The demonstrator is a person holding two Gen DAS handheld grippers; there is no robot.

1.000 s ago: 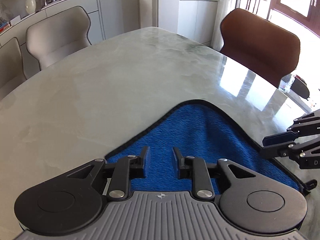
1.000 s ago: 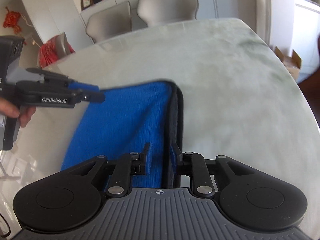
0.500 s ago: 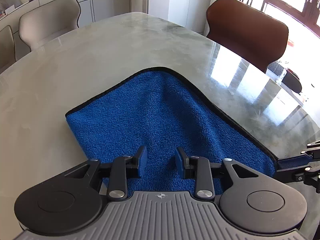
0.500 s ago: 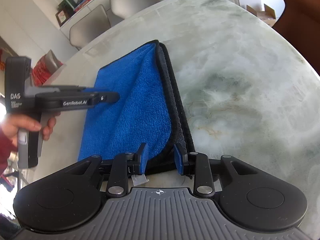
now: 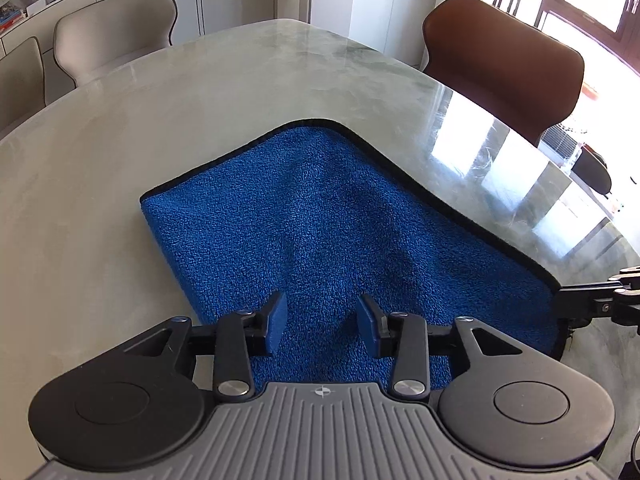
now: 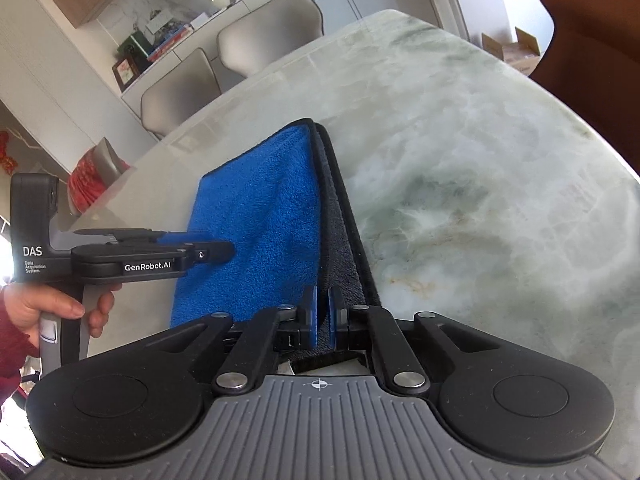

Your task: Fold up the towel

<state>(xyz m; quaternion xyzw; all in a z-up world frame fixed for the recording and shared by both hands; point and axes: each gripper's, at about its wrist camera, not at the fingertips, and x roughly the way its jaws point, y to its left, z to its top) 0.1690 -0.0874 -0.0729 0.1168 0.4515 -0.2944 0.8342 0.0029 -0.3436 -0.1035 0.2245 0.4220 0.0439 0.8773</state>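
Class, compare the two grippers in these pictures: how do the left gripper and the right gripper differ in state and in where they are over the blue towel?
1. The left gripper has its jaws wide apart; the right gripper has its jaws nearly closed, pinching the towel.
2. The left gripper holds nothing, with the towel's blue face showing between its fingers; the right gripper sits at the towel's black-trimmed edge.

Both have blue pads and are over the same marble table.

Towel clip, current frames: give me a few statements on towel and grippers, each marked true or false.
1. The blue towel lies on the marble table. True.
2. The left gripper is clamped shut. False: its jaws stand apart above the towel.
3. The right gripper is nearly closed at the towel's edge. True.
4. The towel's border is white. False: it is black.
5. A brown chair stands at the table. True.
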